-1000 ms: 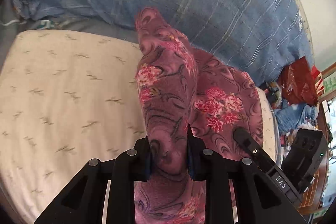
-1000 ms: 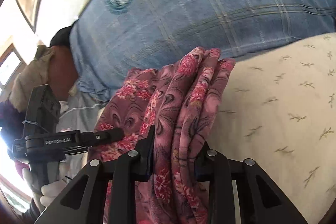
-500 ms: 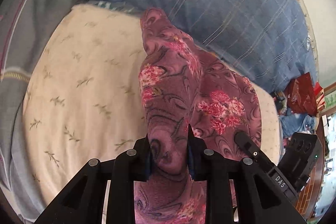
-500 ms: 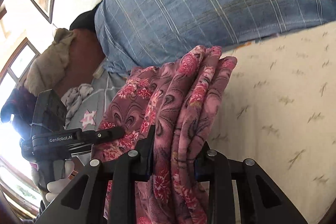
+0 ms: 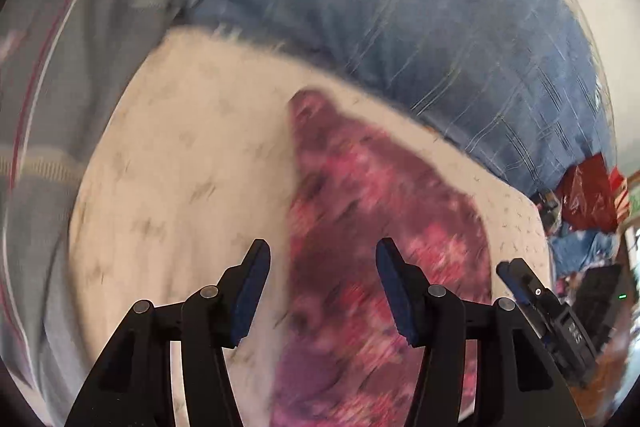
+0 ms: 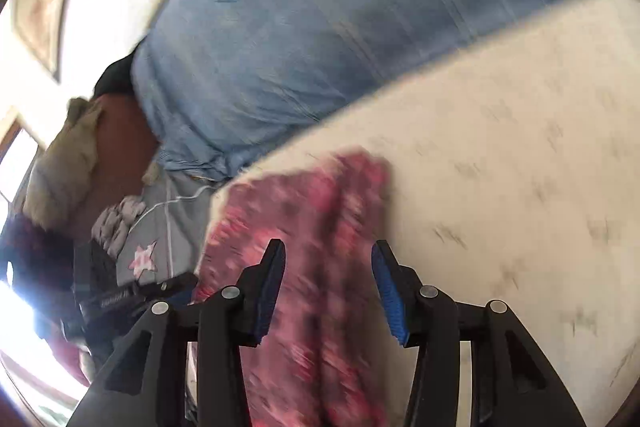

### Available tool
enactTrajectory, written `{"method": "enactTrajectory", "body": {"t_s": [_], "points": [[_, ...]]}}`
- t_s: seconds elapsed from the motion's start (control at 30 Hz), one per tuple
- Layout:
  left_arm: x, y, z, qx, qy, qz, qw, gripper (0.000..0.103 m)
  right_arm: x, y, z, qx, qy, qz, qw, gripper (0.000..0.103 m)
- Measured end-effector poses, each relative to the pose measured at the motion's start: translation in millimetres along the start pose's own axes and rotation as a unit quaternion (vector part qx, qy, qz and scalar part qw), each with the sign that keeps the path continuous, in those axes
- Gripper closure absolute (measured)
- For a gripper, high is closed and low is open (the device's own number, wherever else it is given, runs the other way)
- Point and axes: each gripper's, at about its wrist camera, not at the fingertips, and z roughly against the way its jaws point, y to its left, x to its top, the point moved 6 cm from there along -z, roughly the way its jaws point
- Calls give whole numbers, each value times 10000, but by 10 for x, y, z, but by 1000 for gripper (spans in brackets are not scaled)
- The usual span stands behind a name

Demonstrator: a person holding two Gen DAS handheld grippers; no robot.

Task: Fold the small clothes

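Observation:
A small maroon garment with pink flowers (image 5: pixel 372 227) lies on a cream cushion with a leaf print (image 5: pixel 192 163). My left gripper (image 5: pixel 320 255) is open and empty above the garment's near left part. In the right wrist view the same garment (image 6: pixel 320 227) lies on the cushion (image 6: pixel 500 167), and my right gripper (image 6: pixel 328 255) is open and empty above it. The right gripper also shows at the right of the left wrist view (image 5: pixel 536 291), and the left gripper at the left of the right wrist view (image 6: pixel 132 295). Both views are blurred.
A large blue checked pillow with a round crest (image 5: pixel 400 7) lies behind the cushion, also in the right wrist view (image 6: pixel 340 27). A grey striped sheet (image 5: pixel 48 99) is at left. Red bags and clutter (image 5: pixel 584 191) are at far right. A clothes pile (image 6: pixel 68 167) is at left.
Both grippers opened and let go of the garment, which dropped onto the cushion. Both cameras have lifted and tilted, with strong motion blur.

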Motion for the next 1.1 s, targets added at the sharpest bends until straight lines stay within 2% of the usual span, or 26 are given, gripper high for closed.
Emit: {"method": "enactTrajectory", "body": {"t_s": [0.07, 0.13, 0.2, 0.27, 0.3, 0.33, 0.43, 0.63, 0.77, 0.97, 1.03, 1.1], "points": [[101, -128, -94, 256, -87, -387, 9989, 47, 66, 252, -92, -78, -41, 674, 9977, 60], [157, -189, -293, 742, -26, -749, 9944, 47, 71, 339, -235, -258, 18, 1024, 9944, 61], [152, -139, -539, 980, 192, -830, 9915, 42, 54, 279, -452, -513, 216, 1155, 9917, 62], [144, -47, -719, 831, 378, -576, 9942, 27, -18, 75, -689, -934, 504, 1152, 9877, 63], [159, 5, -729, 654, 336, -379, 9966, 26, -6, 18, -696, -817, 315, 1111, 9899, 63], [172, 13, -728, 581, 280, -348, 9973, 25, 10, -22, -686, -760, 311, 1048, 9911, 63], [150, -51, -748, 715, 95, -589, 9957, 23, 48, -94, -678, -581, 317, 888, 9938, 62], [122, -82, -680, 829, 109, -526, 9951, 24, 53, -68, -661, -605, 355, 898, 9935, 62], [24, -154, -381, 1003, -59, -823, 9915, 27, 25, 75, -490, -846, 280, 1005, 9909, 58], [-279, -204, -35, 1173, -179, -1150, 9863, 27, -195, 292, -44, -470, -26, 1177, 9919, 58], [-375, -183, -34, 1276, -153, -1202, 9844, 26, -332, 271, -15, -618, 9, 1332, 9892, 58], [-481, -155, -95, 1372, -82, -1227, 9829, 24, -508, 132, -144, -994, 321, 1474, 9835, 58]]}}
